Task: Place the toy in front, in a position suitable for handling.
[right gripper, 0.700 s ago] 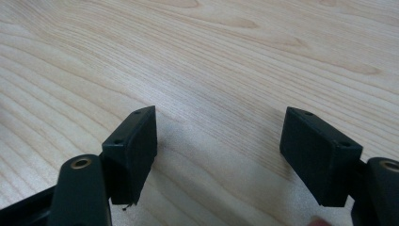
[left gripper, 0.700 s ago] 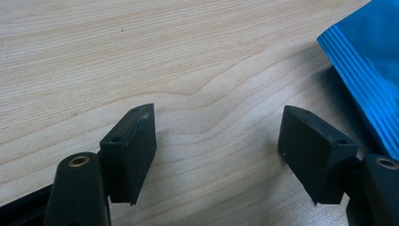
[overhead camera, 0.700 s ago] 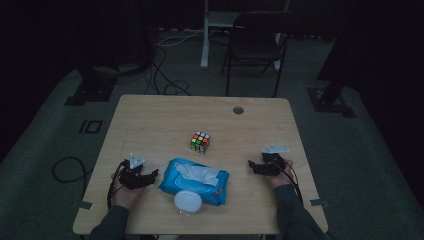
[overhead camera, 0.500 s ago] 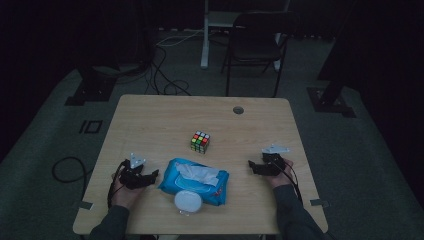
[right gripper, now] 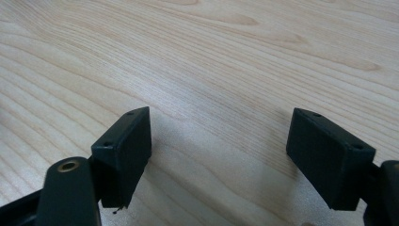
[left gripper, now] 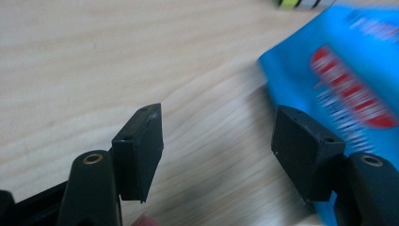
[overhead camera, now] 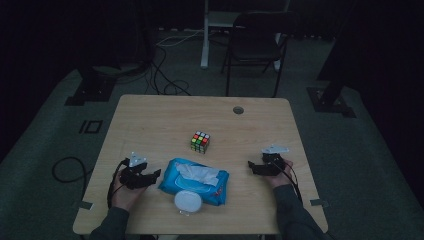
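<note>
Two grippers flanking a wipes pack (overhead camera: pixel 194 181) on the tabletop (overhead camera: pixel 160 120).
Left gripper (overhead camera: pixel 155 175) just beside its edge, right gripper (overhead camera: pixel 251 166) well apart; both fingers open, empty; pack lettering blurred.

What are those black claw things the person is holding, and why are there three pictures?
They are grippers, pinching tools held by hand. The top picture looks down from above: the left gripper and right gripper rest on a wooden table. Between them lie a blue pack of wet wipes, its round white lid and a Rubik's cube. The other two pictures come from small cameras riding on each gripper. Both grippers are open and hold nothing; the left one sits right beside the pack.
</note>
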{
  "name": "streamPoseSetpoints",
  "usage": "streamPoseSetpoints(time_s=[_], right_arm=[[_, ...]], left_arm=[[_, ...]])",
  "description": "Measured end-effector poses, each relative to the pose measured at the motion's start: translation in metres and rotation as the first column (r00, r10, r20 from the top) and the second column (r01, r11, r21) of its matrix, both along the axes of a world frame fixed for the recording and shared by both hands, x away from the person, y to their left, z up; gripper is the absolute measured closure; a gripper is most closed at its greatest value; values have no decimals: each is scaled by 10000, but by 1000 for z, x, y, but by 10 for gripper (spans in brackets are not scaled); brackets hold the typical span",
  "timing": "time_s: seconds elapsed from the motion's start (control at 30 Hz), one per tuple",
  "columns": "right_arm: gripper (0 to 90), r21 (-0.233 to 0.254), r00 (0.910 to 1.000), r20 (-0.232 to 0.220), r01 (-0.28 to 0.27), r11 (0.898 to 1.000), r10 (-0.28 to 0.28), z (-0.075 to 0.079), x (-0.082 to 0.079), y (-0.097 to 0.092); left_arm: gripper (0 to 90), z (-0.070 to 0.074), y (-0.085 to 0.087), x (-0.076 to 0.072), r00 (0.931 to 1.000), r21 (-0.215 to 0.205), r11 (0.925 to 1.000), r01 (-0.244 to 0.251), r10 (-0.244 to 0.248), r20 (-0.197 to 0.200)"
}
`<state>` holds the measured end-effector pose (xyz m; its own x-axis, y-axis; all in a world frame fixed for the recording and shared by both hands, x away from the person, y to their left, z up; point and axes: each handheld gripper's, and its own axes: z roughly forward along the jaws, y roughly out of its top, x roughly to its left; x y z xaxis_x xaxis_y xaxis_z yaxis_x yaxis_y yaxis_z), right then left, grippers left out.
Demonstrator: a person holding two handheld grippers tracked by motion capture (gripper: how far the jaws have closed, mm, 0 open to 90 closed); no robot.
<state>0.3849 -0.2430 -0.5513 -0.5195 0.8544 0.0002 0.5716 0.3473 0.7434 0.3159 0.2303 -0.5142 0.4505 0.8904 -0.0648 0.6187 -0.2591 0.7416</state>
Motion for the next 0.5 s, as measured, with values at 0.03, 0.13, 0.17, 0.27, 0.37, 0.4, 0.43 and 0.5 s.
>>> streamPoseSetpoints(time_s=[0.03, 0.13, 0.17, 0.27, 0.37, 0.4, 0.43, 0.5], right_arm=[[226, -1, 10000, 1, -1, 10000, 1, 0, 0, 0], [226, 3, 10000, 9, -5, 10000, 5, 0, 0, 0], [226, 5, 10000, 3, -1, 10000, 1, 0, 0, 0], [226, 6, 10000, 1, -1, 10000, 1, 0, 0, 0], [226, 2, 10000, 10, -3, 10000, 3, 0, 0, 0], [226, 6, 10000, 2, 2, 10000, -2, 0, 0, 0], [226, 5, 10000, 1, 2, 10000, -2, 0, 0, 0], [226, 9, 10000, -4, 7, 10000, -7, 0, 0, 0]], left_arm=[[355, 3, -1, -2, 9999, -72, 9999, 73, -73, 74], [355, 12, -7, -8, 9992, -176, 9994, 291, -287, 261], [355, 15, -10, -10, 9988, -174, 9992, 360, -354, 347], [356, 23, -17, -16, 9967, -258, 9976, 637, -623, 520], [355, 31, -26, -22, 9939, -347, 9951, 923, -899, 644], [356, 34, -30, -24, 9925, -382, 9937, 1055, -1028, 668], [355, 36, -34, -26, 9910, -345, 9926, 1168, -1142, 695], [355, 38, -38, -28, 9894, -265, 9915, 1275, -1252, 731]])
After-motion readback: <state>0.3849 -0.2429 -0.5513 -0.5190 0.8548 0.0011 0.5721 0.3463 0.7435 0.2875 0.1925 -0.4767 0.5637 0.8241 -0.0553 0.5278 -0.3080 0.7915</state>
